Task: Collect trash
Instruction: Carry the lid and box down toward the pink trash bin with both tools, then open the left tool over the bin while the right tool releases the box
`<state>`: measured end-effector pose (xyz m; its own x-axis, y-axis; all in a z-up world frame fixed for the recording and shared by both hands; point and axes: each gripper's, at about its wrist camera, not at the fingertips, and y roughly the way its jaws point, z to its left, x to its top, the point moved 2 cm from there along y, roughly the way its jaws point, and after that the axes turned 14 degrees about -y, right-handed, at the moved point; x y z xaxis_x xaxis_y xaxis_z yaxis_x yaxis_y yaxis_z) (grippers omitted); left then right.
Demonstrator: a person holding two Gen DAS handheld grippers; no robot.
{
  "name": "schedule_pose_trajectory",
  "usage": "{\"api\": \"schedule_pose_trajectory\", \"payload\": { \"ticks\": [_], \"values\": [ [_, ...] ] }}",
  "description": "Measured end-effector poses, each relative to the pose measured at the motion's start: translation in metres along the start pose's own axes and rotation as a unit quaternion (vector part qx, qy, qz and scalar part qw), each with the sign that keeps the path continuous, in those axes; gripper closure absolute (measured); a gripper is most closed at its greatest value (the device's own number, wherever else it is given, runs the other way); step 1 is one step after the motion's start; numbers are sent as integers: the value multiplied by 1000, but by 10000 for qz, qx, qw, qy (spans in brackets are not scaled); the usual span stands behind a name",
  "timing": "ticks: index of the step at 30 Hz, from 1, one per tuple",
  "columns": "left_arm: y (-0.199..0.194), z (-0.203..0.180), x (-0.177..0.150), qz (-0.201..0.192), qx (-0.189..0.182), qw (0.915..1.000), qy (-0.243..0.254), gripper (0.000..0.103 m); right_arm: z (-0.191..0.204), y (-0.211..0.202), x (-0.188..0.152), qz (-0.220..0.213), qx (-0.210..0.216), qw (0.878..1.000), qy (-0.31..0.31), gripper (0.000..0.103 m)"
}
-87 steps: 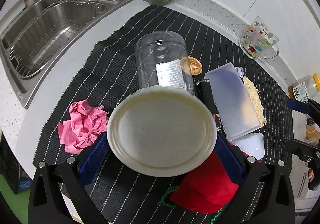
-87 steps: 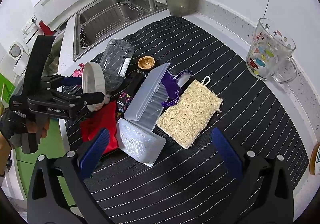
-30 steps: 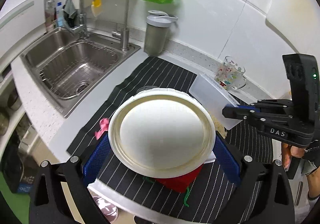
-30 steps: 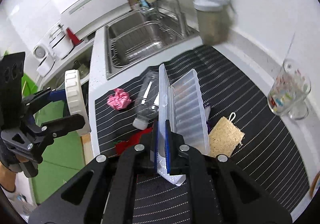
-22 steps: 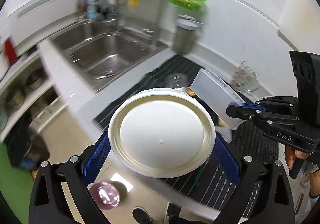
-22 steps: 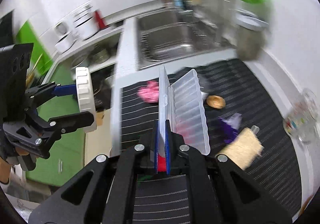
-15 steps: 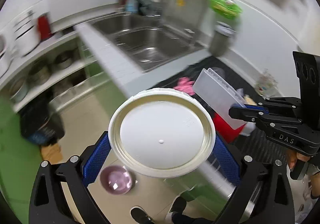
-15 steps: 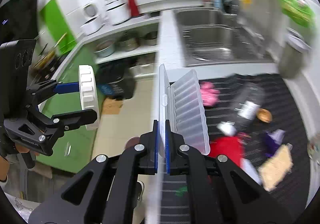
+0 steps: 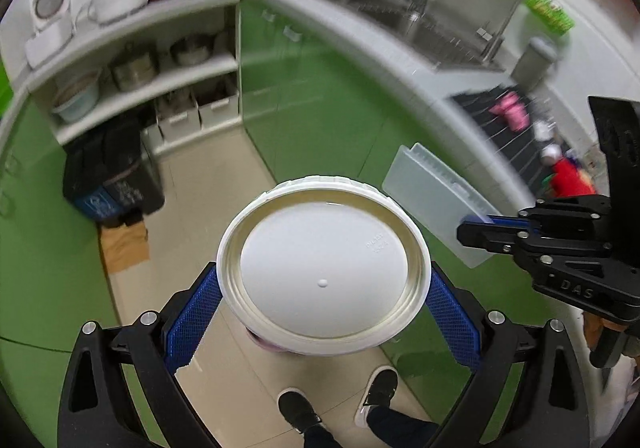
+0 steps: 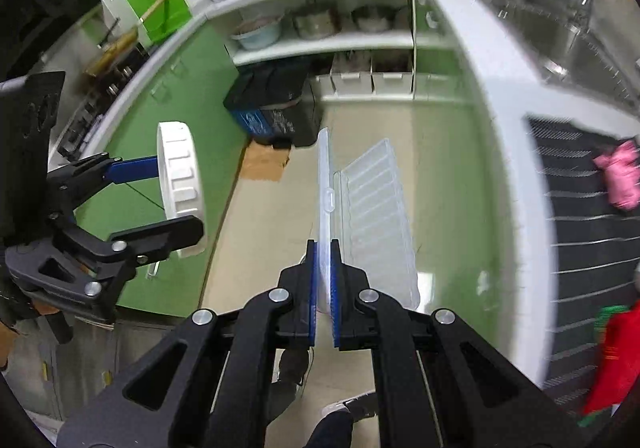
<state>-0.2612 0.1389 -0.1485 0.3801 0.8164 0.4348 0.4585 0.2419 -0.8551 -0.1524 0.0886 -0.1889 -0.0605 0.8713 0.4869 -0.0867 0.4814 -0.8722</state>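
My left gripper [image 9: 324,288] is shut on a round white plastic lid [image 9: 324,272], held flat above the kitchen floor; the lid also shows edge-on in the right wrist view [image 10: 180,184]. My right gripper [image 10: 323,268] is shut on a clear hinged plastic box [image 10: 360,216], held upright over the floor; the box also shows in the left wrist view [image 9: 432,204]. A pink bin [image 9: 268,344] peeks out from under the lid. On the striped mat lie a pink crumpled paper [image 10: 620,176] and a red item [image 10: 616,348].
A black and blue bin [image 10: 276,104] and a piece of cardboard [image 10: 264,164] stand on the floor by open shelves with pots. Green cabinet fronts [image 9: 320,100] run under the white countertop [image 10: 504,96]. The sink [image 9: 432,32] is at the back. The person's shoes [image 9: 300,412] are below.
Both grippers have swung left off the countertop mat and now hold the lid and the clear box over the floor. The view has tilted down toward the floor.
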Motion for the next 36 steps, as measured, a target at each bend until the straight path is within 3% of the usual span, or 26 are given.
{"api": "schedule_pose_trajectory", "payload": {
  "ticks": [6,10,15,20,28,36],
  "values": [
    [125,60,-44,327,17,9993,-177,9,-12,112,-46,331,-43,9994,100,98],
    [198,91,-72,507,19,9979,-405,9,-22,164,-75,478,-32,9987,187,98],
    [244,120,-94,664,35,9955,-670,6,-30,215,-98,598,19,9980,189,98],
    [249,136,-101,643,64,9946,-809,6,-25,245,-103,703,114,9974,124,98],
    [210,161,-93,404,82,9927,-1131,6,-2,269,-97,864,344,9956,-77,98],
    [192,192,-100,224,264,9912,-1281,6,22,320,-91,1017,635,9921,-359,98]
  ]
}}
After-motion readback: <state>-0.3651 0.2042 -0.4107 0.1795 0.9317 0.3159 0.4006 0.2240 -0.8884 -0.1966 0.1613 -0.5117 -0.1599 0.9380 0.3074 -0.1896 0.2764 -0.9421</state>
